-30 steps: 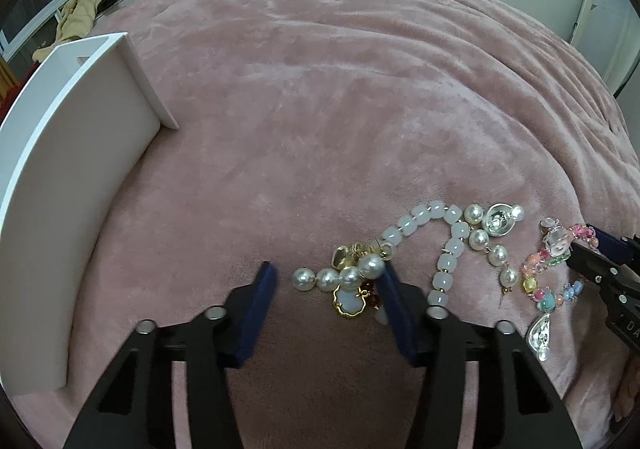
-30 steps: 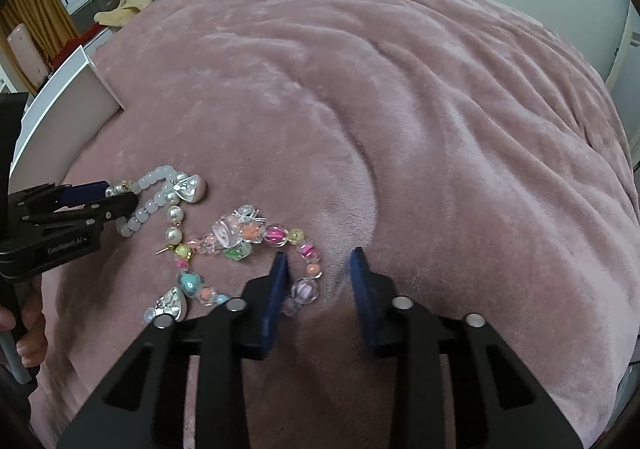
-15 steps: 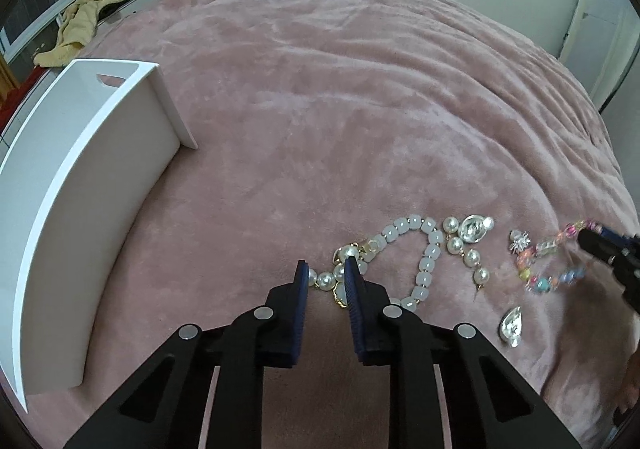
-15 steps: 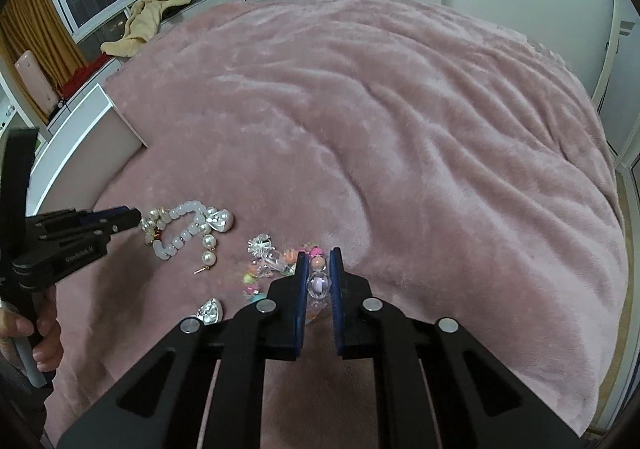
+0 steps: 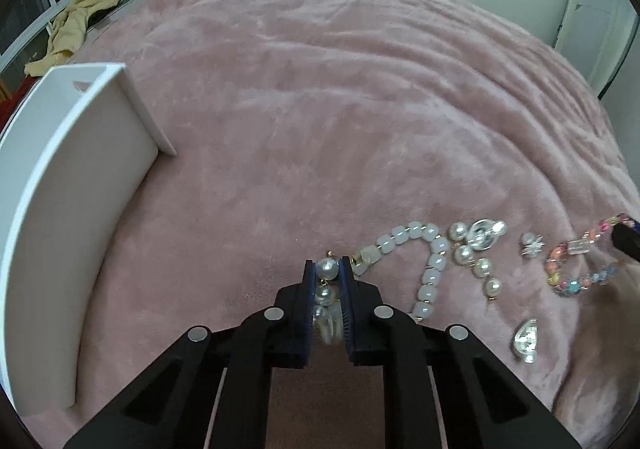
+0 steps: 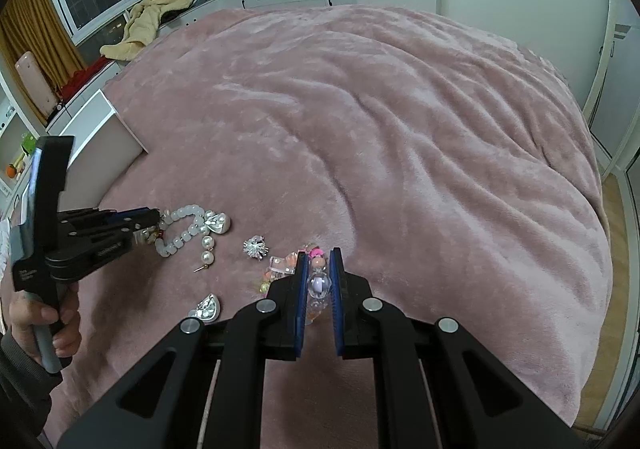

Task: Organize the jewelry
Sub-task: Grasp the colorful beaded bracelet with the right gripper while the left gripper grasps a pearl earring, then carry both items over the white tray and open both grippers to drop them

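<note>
My left gripper (image 5: 327,269) is shut on a pearl earring (image 5: 326,269), lifted slightly off the pink blanket (image 5: 340,109). A white bead bracelet (image 5: 430,273) lies just right of it, with a pearl drop earring (image 5: 476,253) beside that. My right gripper (image 6: 319,263) is shut on a colourful bead bracelet (image 6: 319,285); the bracelet hangs from it in the left wrist view (image 5: 572,269). The left gripper also shows in the right wrist view (image 6: 154,219) by the white bracelet (image 6: 182,227).
A white storage box (image 5: 76,185) stands at the left on the blanket; it also shows in the right wrist view (image 6: 104,137). A silver sparkly piece (image 6: 255,247) and a silver heart-shaped earring (image 5: 526,341) lie loose. The bed edge drops off at the right.
Both grippers have closed: the left on the pearl earring, the right on the colourful bracelet. Both have risen and pulled back from the blanket, lifting their pieces.
</note>
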Available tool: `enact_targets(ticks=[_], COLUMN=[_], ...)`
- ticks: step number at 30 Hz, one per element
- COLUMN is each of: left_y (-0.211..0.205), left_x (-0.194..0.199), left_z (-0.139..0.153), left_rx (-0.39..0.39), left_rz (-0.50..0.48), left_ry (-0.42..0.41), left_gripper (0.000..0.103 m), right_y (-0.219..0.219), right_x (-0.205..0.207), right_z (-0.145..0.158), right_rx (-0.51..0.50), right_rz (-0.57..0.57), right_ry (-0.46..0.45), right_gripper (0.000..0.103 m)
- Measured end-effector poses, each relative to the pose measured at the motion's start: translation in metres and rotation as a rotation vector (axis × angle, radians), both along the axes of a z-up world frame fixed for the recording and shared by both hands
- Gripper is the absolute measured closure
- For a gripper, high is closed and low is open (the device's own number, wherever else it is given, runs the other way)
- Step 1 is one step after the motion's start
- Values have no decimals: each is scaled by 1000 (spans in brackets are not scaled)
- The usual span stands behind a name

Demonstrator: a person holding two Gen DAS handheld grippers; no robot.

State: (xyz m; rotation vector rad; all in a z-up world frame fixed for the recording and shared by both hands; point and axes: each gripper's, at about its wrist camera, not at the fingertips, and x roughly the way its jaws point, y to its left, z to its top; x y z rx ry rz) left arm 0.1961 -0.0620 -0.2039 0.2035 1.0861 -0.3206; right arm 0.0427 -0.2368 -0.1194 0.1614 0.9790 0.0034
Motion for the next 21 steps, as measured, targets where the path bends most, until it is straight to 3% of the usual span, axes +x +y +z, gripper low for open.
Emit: enact_targets(ticks=[11, 21], left_y=[18, 42], left_x=[-10, -14], left_z=[43, 103], left_rx=[-52, -78], left_rz=[0, 25], left_ry=[-50, -121], left_gripper=[86, 86], right_y=[7, 28], right_x=[1, 7], right_z=[29, 72], right_rx=[11, -11], right_rz=[17, 74], right_ry=[-49, -103], right_gripper=[92, 92])
